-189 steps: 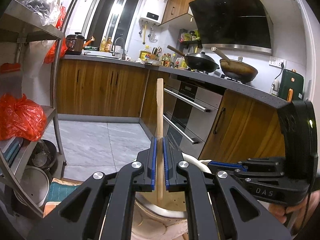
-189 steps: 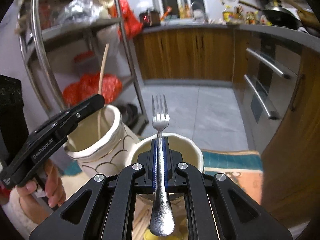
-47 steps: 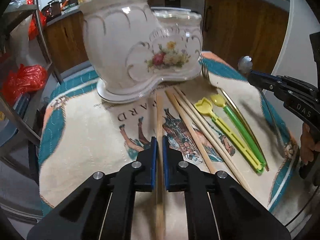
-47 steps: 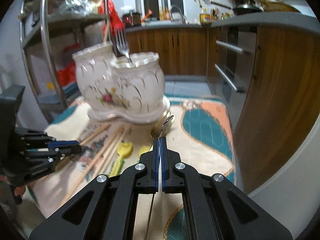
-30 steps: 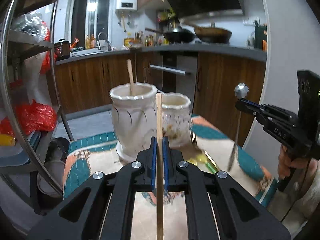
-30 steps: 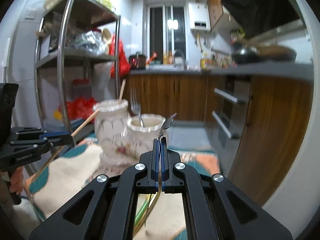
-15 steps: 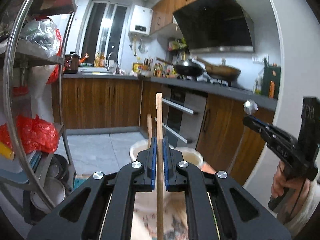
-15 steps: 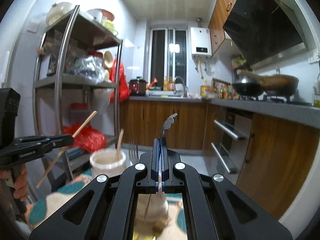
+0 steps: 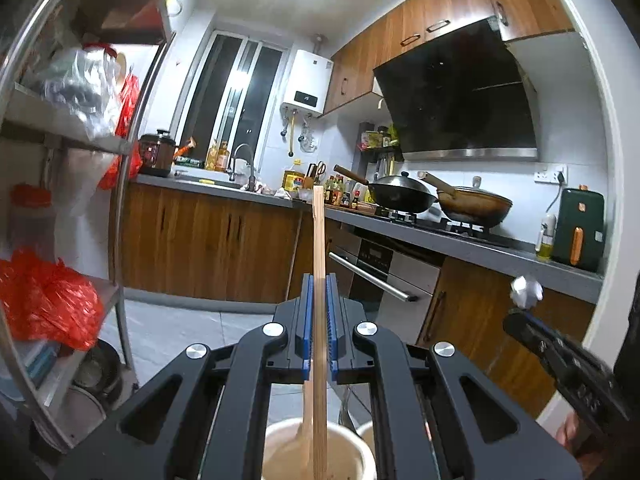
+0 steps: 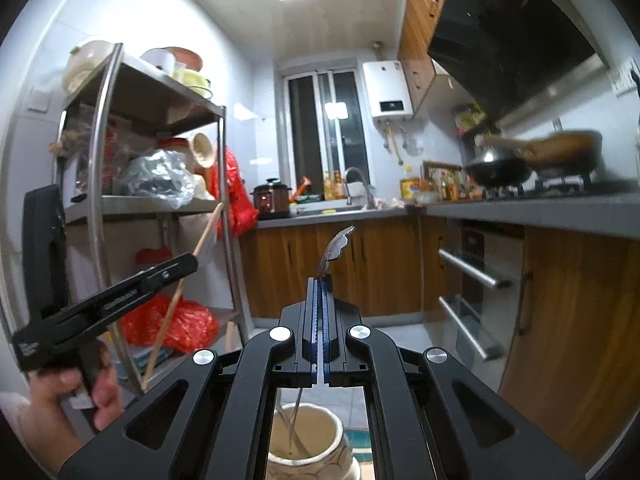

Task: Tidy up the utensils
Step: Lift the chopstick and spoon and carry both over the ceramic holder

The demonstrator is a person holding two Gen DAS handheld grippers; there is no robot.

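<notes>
On my left wrist view, the left gripper (image 9: 319, 332) is clamped tight on a wooden chopstick (image 9: 319, 240) standing upright between the blue pads, its long axis running straight down so the lower end is already inside the mouth of the cream holder pot (image 9: 280, 454) directly below (another wooden stick leans in there too). On my right wrist view, the right gripper (image 10: 320, 332) is pinched closed on a thin metal utensil (image 10: 334, 250), handle end up, shaft hanging vertically with its tip inside the second pot (image 10: 306, 436) right beneath the fingers, so I judge both drops are straight down.
</notes>
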